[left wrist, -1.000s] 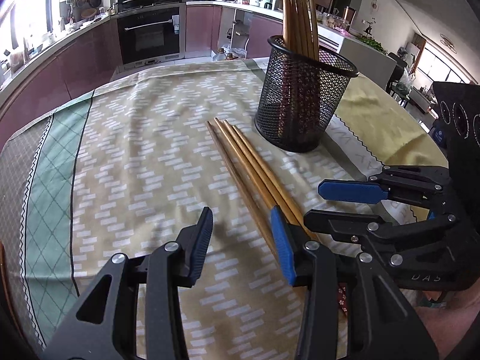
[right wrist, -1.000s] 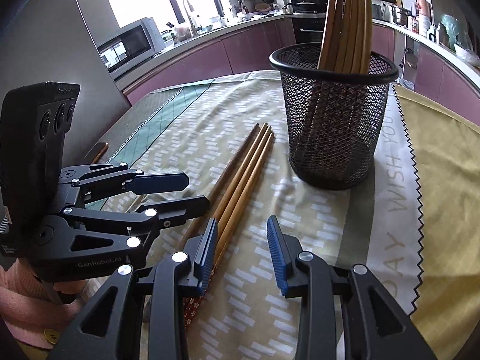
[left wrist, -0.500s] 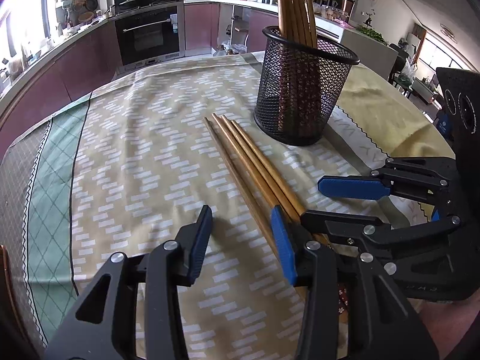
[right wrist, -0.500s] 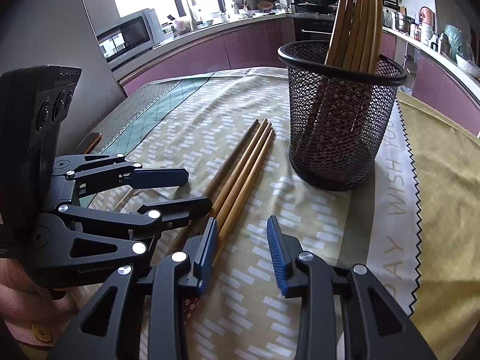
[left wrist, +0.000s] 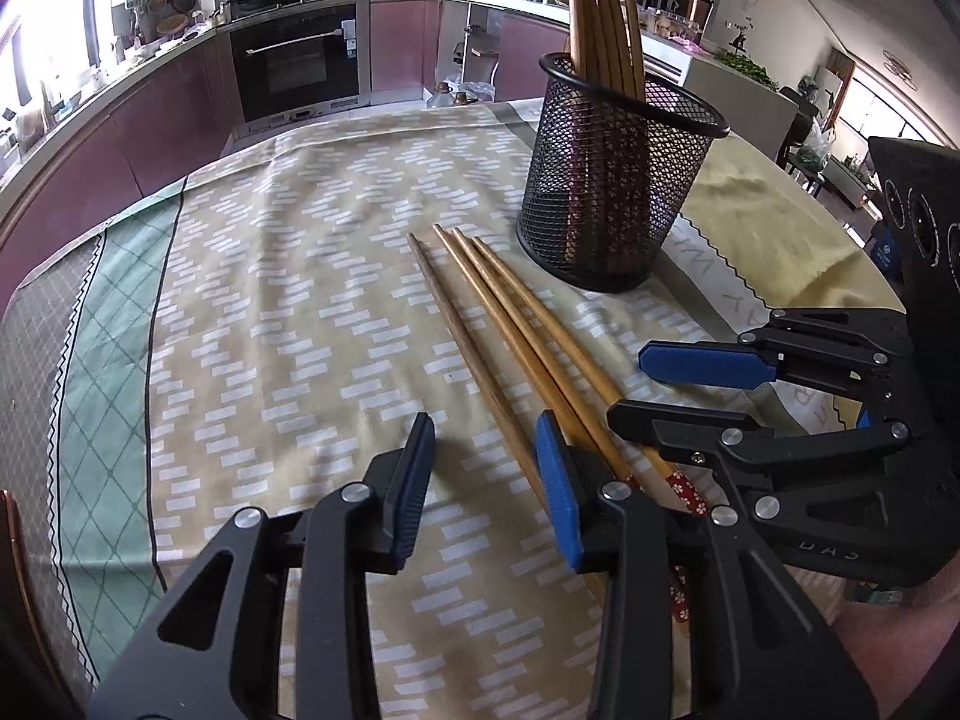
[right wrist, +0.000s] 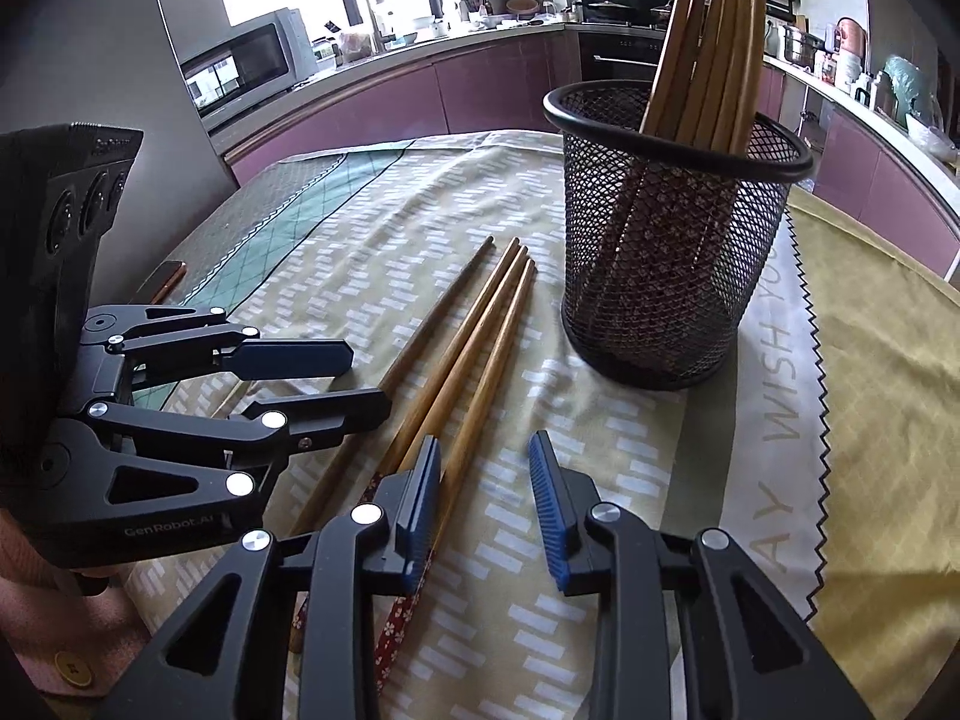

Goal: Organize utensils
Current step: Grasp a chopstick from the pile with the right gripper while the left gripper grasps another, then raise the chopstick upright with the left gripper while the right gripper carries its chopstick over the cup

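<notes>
Two black hand-held tongs with blue pads are pointed down at a table covered by a patterned tablecloth (left wrist: pixel 288 276). The left gripper (left wrist: pixel 486 480) is seen with its jaws apart and closing; only cloth and the end of one chopstick lie between them, and nothing is clamped. The right gripper (right wrist: pixel 483 510) is likewise parted and closing, with one chopstick passing just inside its left pad; whether that pad touches it cannot be told. The two tools are held just beside each other, over the decorated ends of four loose wooden chopsticks (left wrist: pixel 510 324), which lie side by side on the cloth. Beyond their tips a black mesh holder (right wrist: pixel 666 252) stands upright, with more chopsticks (right wrist: pixel 714 42) standing inside. Kitchen cabinets and an oven (left wrist: pixel 300 60) are seen behind.
</notes>
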`<action>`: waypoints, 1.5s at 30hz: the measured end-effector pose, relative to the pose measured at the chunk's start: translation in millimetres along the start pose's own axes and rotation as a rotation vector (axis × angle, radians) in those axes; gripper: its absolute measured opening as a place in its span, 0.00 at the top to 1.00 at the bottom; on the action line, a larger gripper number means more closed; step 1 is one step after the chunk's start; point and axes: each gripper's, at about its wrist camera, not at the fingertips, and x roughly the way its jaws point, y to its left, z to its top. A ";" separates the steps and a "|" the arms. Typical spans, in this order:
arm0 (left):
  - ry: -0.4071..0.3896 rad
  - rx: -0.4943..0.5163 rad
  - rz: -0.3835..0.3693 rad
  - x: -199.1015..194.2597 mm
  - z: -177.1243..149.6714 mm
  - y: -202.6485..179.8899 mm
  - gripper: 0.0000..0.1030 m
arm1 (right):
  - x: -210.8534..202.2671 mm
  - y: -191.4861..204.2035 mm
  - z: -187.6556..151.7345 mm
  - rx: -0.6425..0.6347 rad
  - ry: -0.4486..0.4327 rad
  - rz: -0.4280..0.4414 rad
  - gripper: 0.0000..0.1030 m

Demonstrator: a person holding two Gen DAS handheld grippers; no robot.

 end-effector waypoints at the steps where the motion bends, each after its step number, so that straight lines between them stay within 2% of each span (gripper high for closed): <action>1: 0.001 0.000 0.002 1.0 1.0 0.6 0.65 | 0.8 -0.5 1.2 -0.002 0.000 -0.004 0.72; 8: 0.010 -0.004 0.012 8.6 12.2 4.3 0.69 | 8.8 0.7 10.2 -0.014 -0.003 -0.031 0.73; 19: 0.010 -0.028 0.027 17.5 24.2 6.9 0.87 | 15.5 -4.0 18.0 0.004 -0.010 -0.048 0.85; 23: 0.001 -0.055 0.035 17.8 24.8 8.0 0.88 | 14.0 -12.6 17.7 0.049 -0.013 -0.024 0.92; 32: -0.013 -0.099 0.028 8.6 19.1 13.2 0.91 | 3.0 -27.7 14.0 0.119 -0.030 0.031 0.94; 40: -0.026 -0.042 -0.043 -5.3 11.7 0.5 0.92 | -11.3 -22.4 11.2 0.091 -0.047 0.092 0.94; 45: -0.007 -0.017 -0.053 -2.2 6.5 -4.6 0.92 | -7.3 -17.1 10.6 0.071 -0.026 0.098 0.94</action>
